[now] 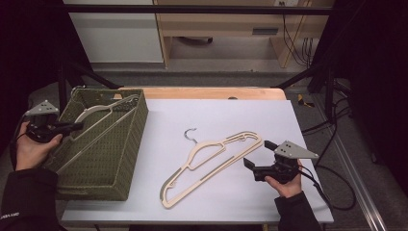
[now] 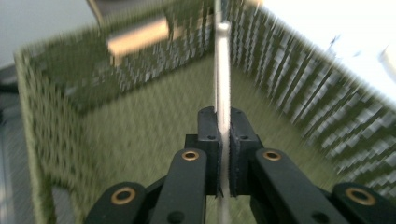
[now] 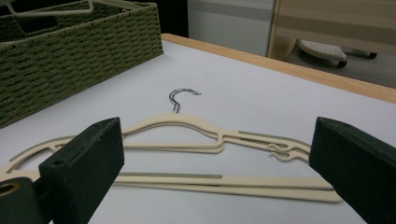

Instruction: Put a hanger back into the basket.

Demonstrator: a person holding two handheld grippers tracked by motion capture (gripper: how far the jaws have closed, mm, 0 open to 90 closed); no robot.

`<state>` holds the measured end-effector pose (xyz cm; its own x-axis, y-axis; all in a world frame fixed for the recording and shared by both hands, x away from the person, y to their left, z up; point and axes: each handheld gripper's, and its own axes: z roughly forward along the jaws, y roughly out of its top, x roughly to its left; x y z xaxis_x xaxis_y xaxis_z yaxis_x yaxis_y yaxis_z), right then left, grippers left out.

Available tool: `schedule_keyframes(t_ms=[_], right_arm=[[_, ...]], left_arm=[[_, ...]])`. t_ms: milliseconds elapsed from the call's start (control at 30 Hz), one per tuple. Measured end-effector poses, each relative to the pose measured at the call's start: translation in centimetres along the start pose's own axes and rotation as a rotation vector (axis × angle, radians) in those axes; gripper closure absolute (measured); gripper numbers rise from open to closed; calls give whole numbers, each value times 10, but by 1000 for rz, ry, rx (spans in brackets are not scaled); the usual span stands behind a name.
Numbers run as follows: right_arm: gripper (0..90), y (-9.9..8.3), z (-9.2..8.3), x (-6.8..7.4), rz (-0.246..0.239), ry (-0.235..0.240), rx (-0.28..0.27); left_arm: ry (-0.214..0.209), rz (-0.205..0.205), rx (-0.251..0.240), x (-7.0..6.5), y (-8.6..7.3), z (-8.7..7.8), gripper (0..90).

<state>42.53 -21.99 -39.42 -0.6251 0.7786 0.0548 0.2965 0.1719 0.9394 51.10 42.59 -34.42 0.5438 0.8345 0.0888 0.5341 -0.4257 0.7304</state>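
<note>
Left hand-held gripper (image 1: 72,127): jaws clamped tight on a cream hanger (image 1: 103,113), thin edge pinched between the pads (clear in the left gripper view, hanger (image 2: 223,70) running straight up from the jaws). That hanger sits tilted inside the green wicker basket (image 1: 127,159) at the left of the desk (image 1: 250,115), not yet let go. So I'd call that one nearly stowed, release pending.

Right hand-held gripper (image 1: 257,154): jaws wide, nothing between them, parked just beside the right end of the hangers on desk (image 1: 211,163). In the right gripper view that looks like two stacked cream hangers (image 3: 187,140), wire hooks together (count is my read). Those are left to move.

Rough status: basket load under way, desk pile untouched.

Writing: small white text on the left sleeve (image 1: 9,215), too small to read. No other labels visible.
</note>
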Motion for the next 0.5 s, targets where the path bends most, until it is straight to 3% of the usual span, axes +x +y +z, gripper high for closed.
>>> schedule_keyframes(t_ms=[33, 67, 100, 200, 367, 500], right_arm=[[39, 0, 0, 0, 2, -1, 3], [39, 0, 0, 0, 2, -1, 3], [39, -1, 1, 0, -4, -2, 7], [39, -1, 2, 0, -1, -1, 8], [41, -1, 3, 1, -1, 0, 10], [41, -1, 3, 1, -7, 2, 13]], left_arm=[[-13, -17, 34, 1, -8, 8, 856], [-13, -17, 34, 1, -8, 8, 854], [-42, -54, 16, 1, -14, 13, 856], [-59, -81, 17, 2, -20, 16, 855], [-76, -125, 43, 4, -30, 22, 848], [-71, -147, 16, 6, -35, 22, 846]])
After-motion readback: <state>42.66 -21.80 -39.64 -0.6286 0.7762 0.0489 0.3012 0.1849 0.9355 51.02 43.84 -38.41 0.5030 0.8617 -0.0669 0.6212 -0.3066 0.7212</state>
